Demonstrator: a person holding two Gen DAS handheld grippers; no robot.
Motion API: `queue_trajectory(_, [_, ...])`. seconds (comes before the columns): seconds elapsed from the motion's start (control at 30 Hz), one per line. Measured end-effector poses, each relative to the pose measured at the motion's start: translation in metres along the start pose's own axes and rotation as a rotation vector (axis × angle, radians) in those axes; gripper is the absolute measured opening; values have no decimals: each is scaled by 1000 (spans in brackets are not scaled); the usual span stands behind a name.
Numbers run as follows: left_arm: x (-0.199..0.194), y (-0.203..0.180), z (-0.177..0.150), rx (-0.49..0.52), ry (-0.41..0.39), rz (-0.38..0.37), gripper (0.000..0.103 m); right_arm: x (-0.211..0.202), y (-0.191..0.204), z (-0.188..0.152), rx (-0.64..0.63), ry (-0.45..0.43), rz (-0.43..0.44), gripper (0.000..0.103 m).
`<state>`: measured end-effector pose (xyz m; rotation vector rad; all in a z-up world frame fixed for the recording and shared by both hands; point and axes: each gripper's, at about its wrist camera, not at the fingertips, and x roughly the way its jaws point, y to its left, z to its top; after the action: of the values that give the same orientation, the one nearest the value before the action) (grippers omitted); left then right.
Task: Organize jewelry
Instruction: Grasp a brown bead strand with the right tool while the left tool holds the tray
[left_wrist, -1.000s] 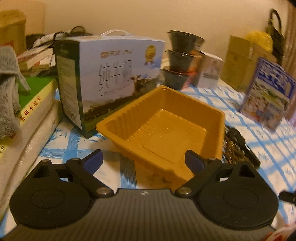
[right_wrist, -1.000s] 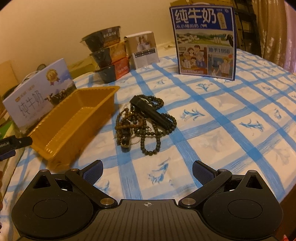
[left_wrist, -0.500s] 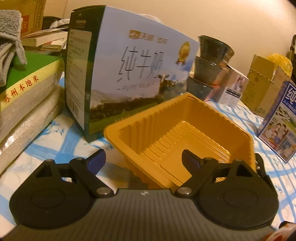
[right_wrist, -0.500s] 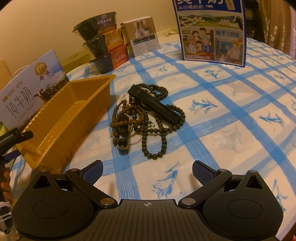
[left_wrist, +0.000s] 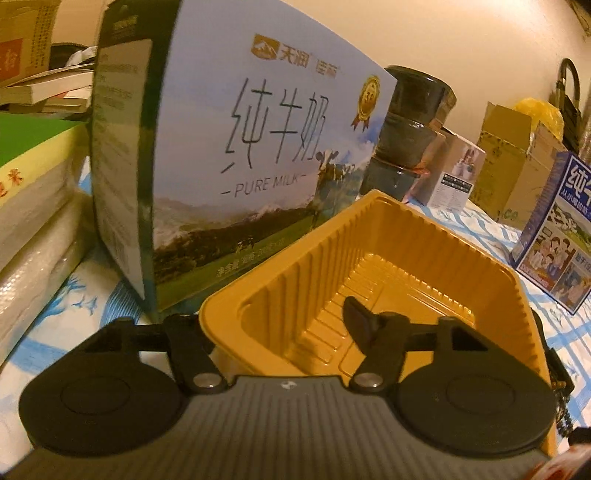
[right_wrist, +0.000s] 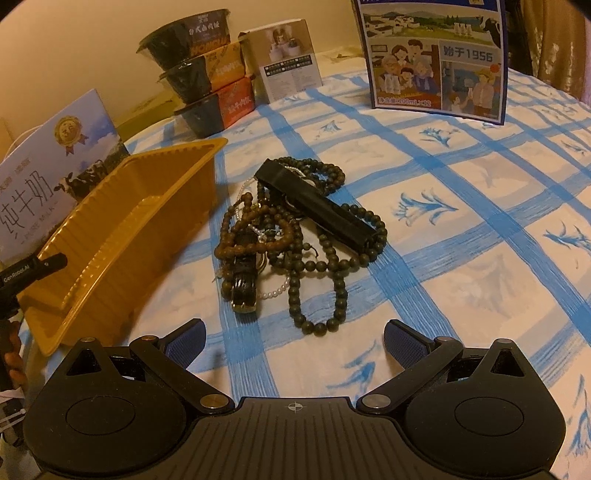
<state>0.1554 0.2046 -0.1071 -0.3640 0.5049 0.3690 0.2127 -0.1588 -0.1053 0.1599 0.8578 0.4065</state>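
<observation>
Dark wooden bead strands (right_wrist: 295, 236) heaped on checked cloth, just right of yellow tray (right_wrist: 122, 221) | right gripper (right_wrist: 293, 341) nearer, jaws wide, empty, pile straight ahead | left gripper (left_wrist: 280, 325) straddling tray's near wall, apparently not clamped

Worktop (right_wrist: 461, 236) under a white cloth with blue checks and flower prints spreads ahead of the jaws, plain cream wall (left_wrist: 461, 40) behind it, brownish curtain (right_wrist: 554, 44) far right, warm dim yellowish light throughout.
</observation>
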Motion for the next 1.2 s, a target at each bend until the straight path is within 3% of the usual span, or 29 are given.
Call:
queue_trajectory(0.1, [2, -2, 0, 29, -11, 7, 34, 4, 0, 4, -1, -6, 0, 102])
queue_trajectory(0.2, [-1, -2, -2, 55, -29, 21, 25, 7, 1, 7, -7, -18, -1, 102])
queue_trajectory(0.4, [-27, -17, -10, 150, -151, 69, 23, 7, 7, 11, -48, -57, -7, 102])
queue_trajectory(0.47, [-36, -25, -13, 177, -184, 91, 23, 6, 9, 12, -67, -70, -9, 92])
queue_trajectory(0.67, [-68, -57, -24, 307, -326, 174, 20, 9, 14, 15, -102, -93, -6, 83])
queue_trajectory(0.8, [-81, -71, -27, 327, -313, 152, 20, 7, 17, 14, -101, -102, 9, 82])
queue_trajectory(0.93, [-90, -75, -25, 328, -247, 69, 23, 6, 17, 13, -96, -96, 13, 82])
queue_trajectory(1.13, [-92, -77, -23, 397, -235, -18, 22, 2, 14, 11, -77, -94, 16, 82])
queue_trajectory(1.2, [-88, -77, -20, 399, -234, -23, 15, 2, 13, 10, -75, -93, 13, 82])
